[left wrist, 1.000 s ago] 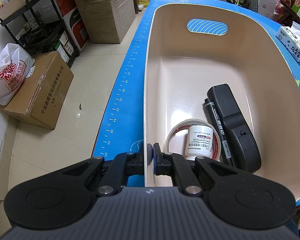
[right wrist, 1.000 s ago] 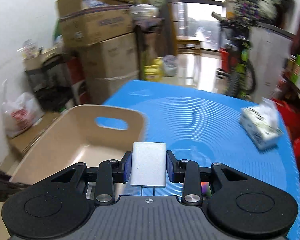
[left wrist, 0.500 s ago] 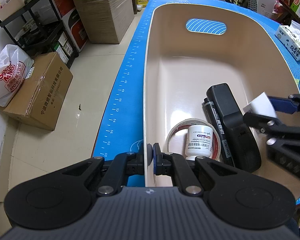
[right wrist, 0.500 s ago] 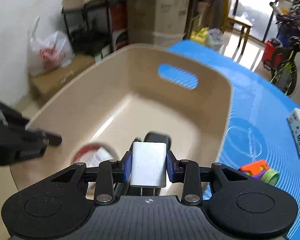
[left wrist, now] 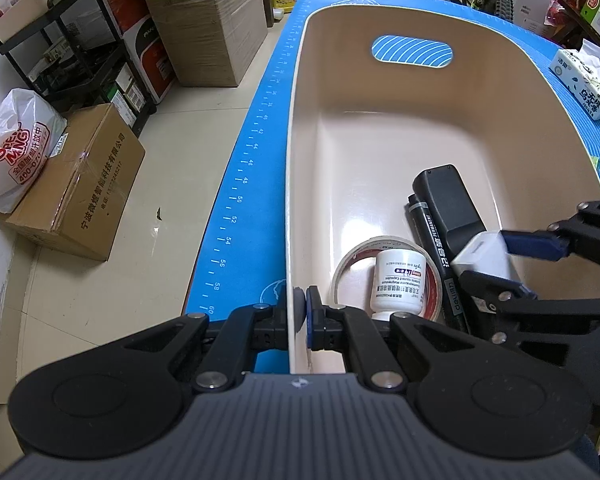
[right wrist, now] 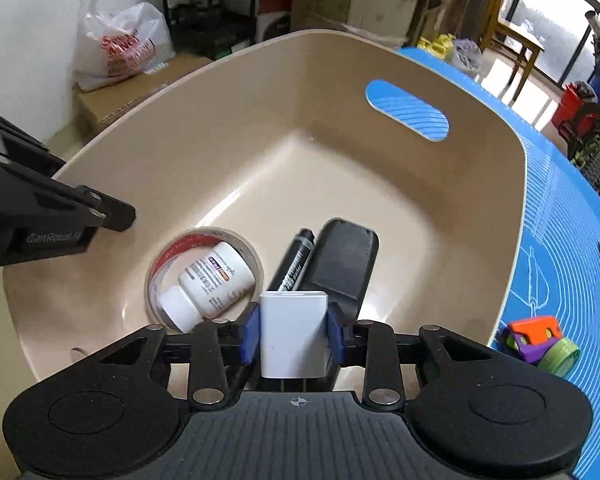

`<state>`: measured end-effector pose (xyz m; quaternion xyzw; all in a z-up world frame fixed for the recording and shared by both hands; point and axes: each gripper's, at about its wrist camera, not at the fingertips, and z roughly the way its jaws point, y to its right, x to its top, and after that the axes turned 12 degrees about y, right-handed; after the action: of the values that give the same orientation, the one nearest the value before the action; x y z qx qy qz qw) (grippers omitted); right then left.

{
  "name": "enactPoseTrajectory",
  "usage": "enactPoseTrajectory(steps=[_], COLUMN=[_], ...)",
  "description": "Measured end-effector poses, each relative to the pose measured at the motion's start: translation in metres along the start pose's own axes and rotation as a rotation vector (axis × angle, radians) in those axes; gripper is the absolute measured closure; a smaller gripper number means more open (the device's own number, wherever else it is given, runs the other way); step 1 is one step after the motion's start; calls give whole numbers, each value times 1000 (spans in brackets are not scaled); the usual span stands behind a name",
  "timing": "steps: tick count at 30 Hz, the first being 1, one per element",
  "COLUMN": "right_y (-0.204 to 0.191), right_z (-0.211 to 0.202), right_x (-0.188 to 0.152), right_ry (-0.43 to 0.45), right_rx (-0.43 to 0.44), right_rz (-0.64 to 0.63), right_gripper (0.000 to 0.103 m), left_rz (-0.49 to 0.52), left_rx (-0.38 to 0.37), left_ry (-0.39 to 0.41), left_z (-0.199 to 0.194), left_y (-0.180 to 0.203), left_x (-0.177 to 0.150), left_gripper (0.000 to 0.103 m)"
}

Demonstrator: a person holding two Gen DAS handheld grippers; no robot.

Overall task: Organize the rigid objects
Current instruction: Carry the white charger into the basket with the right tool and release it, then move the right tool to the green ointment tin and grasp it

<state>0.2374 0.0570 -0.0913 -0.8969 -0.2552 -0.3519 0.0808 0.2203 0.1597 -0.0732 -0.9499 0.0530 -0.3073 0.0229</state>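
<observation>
My left tongs (left wrist: 300, 307) are clamped on the near rim of the beige plastic tub (left wrist: 296, 128). My right tongs (right wrist: 293, 334), just opening, have the white plastic block (right wrist: 293, 334) loose between them, low over the tub's near right, right above the black marker (right wrist: 296, 264)

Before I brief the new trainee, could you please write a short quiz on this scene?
1. True or false: the bottle lies inside the tape ring.
2. The left tool is clamped on: A) the marker, B) the bin rim, C) the toy.
3. What sits between the right tool's fingers?

Key:
1. True.
2. B.
3. The white block. The jaws have just been opening with it between them, over the bin.
</observation>
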Motion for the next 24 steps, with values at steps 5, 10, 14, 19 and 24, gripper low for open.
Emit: enactPoseTrajectory(steps=[5,10,14,19,24], right_y=[9,38,70,113,156], right_z=[-27,-62,-81,-87,-82], right_x=[8,15,12,0,-19], right_ry=[98,216,262,261,246], right_rx=[10,-14,-63,-137,-204], right_rz=[19,89,130,172,220], right_gripper=[31,26,21,16,16], left_rz=[-2,-2,-1,-1,-2], left_rx=[0,1,1,1,2], left_ry=[0,-1,0,-1,-1], left_z=[0,1,1,1,1], left_y=[0,-1,-1,-2,-2], left_x=[0,-1,-1,-1,-1], left_gripper=[95,95,95,95,95])
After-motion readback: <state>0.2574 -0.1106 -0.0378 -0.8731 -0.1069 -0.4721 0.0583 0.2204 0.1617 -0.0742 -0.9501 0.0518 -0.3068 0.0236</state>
